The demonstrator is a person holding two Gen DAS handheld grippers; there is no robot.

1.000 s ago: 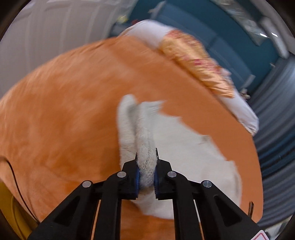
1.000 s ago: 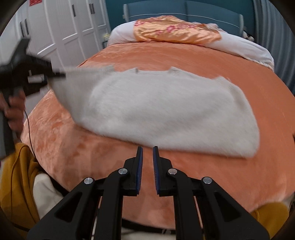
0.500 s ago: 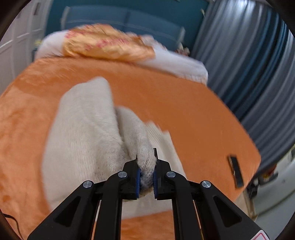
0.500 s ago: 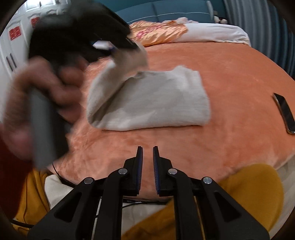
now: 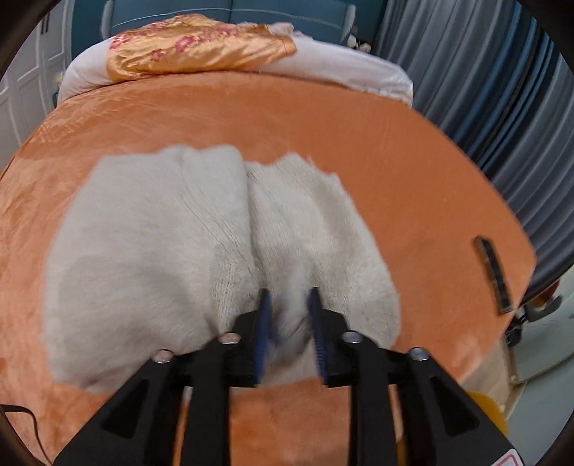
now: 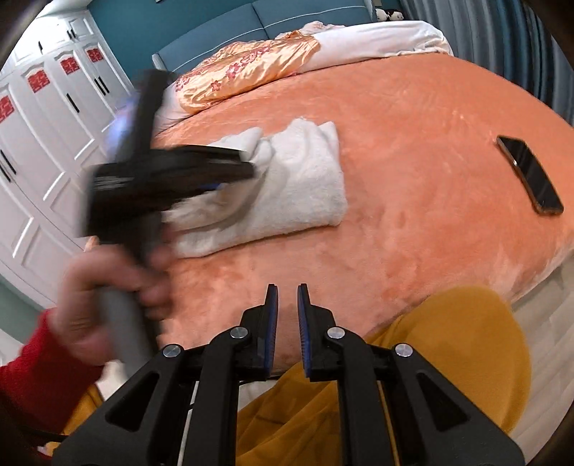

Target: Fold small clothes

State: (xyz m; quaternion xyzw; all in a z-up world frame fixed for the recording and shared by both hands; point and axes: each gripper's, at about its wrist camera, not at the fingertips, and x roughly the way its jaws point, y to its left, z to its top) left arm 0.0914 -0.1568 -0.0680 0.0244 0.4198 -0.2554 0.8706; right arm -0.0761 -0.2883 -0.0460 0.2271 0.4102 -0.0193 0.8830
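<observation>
- Hovering low over the near edge of the bed [image 6: 412, 150], right hand-held gripper [image 6: 286, 297]: pads nearly together, nothing between them, clenched on air.
- Just below and behind it, mustard-yellow fabric [image 6: 448, 351] at the bed's near edge.
- To the left in the right wrist view, a blurred hand [image 6: 107, 286] with a red sleeve [image 6: 39, 369], wrapped round the grey grip of the left tool.
- Left hand-held gripper [image 5: 290, 304]: jaws just been opening, pads now apart with a fold of white knit between them; motion blur there, so contact with the pads cannot be told.
- White fluffy sweater [image 5: 172, 251], folded into a thick bundle, lying on the orange plush blanket [image 5: 412, 179] toward the left part of the bed, a crease down its middle in the left wrist view.
- Well apart to the right, a dark phone [image 6: 529, 175], flat on the blanket near the bed's edge.
- Farther back, an orange satin quilt [image 5: 193, 46] with pink flowers, bunched on white bedding [image 5: 344, 64] at the head.
- Beyond, a blue padded headboard [image 6: 222, 32], white wardrobe doors [image 6: 46, 118] on the left, blue-grey curtains [image 5: 477, 82] on the right.
</observation>
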